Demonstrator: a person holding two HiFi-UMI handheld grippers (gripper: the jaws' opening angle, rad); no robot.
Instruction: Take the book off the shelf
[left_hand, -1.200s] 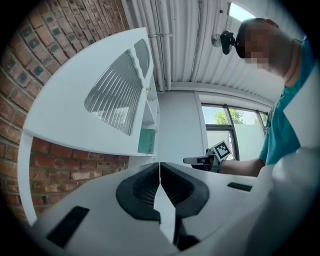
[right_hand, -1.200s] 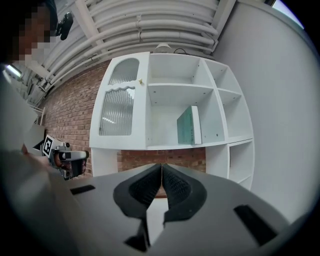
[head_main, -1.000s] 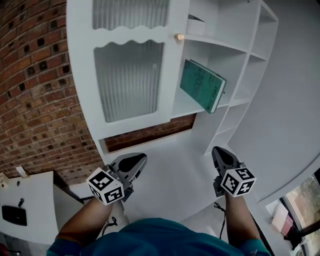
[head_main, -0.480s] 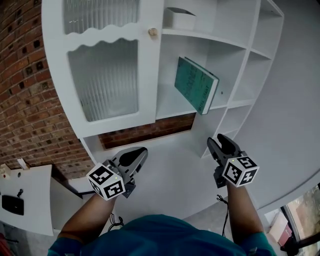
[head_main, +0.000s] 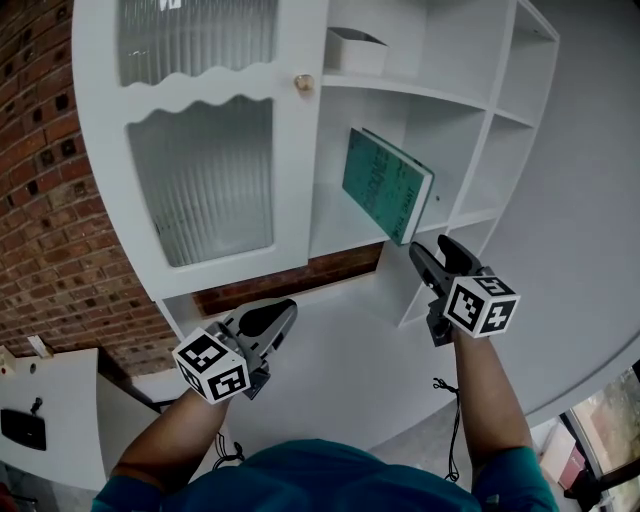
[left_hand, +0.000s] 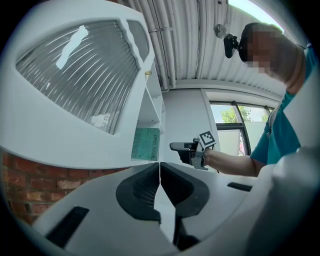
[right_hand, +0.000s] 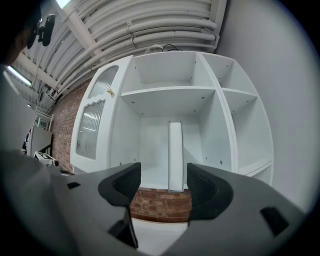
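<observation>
Right claw (right_hand: 162, 172) released, jaws just opened wide with nothing between the pads, lined up on the edge of the book (right_hand: 175, 155) at frame centre, presumably to straddle it. Left claw (left_hand: 160, 167) clenched and empty, low left in the head view, likely kept clear. Counted: one book, standing on the shelf (head_main: 335, 222) right of the glazed door (head_main: 200, 170); one white box (head_main: 355, 50) above; two claws.

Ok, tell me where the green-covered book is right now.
Head view, centre right: the green-covered book stands on the white open shelf, right of the ribbed-glass door and below the small white box.
</observation>
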